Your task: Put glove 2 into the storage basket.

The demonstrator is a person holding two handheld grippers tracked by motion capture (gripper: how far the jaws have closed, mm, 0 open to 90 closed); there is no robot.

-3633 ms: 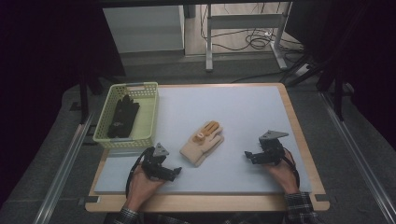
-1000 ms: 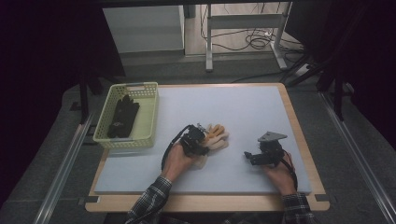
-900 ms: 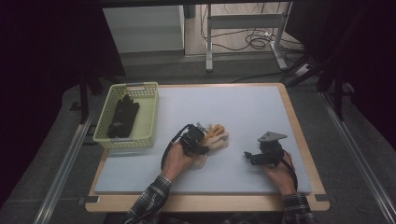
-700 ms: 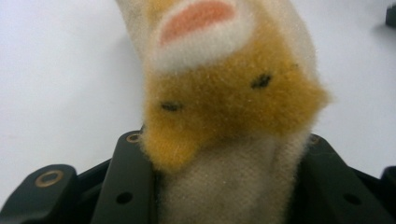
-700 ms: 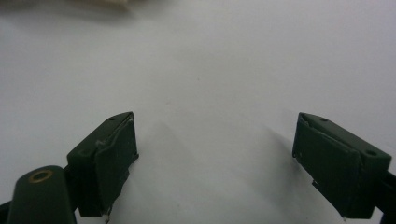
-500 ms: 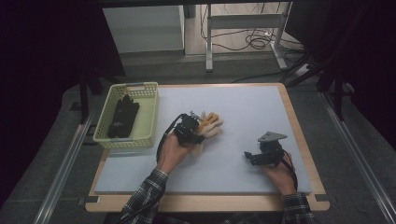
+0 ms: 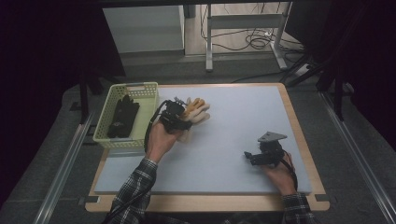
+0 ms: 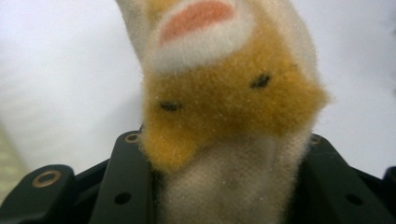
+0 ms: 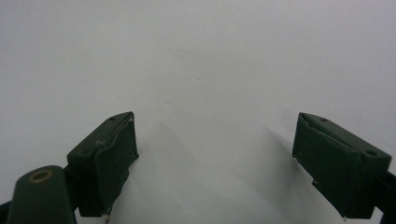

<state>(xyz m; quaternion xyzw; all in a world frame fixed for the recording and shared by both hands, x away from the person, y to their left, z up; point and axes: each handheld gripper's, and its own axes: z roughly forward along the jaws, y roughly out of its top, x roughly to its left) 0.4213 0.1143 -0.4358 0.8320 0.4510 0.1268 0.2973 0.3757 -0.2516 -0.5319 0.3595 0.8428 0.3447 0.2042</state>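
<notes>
Above the pale blue mat [image 7: 224,140], near the basket [image 7: 122,140] | fuzzy cream glove [image 7: 194,112], orange patches, soft pile, lifted clear | pinched in left gripper [image 7: 180,122] | right gripper [image 7: 250,156] spread wide, resting on mat | basket: yellow-green plastic lattice, black gloves [image 7: 122,116] inside

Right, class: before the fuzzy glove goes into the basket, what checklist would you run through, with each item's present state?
1. Left hand-held gripper grips the cream and orange glove: ok, jaws clamp it in the left gripper view.
2. Glove lifted off the table: ok, as far as the high view tells.
3. Green basket within reach beside the glove: ok.
4. Room in the basket next to the black gloves: cannot tell.
5. Right hand-held gripper out of the path, open, holding nothing: ok.
</notes>
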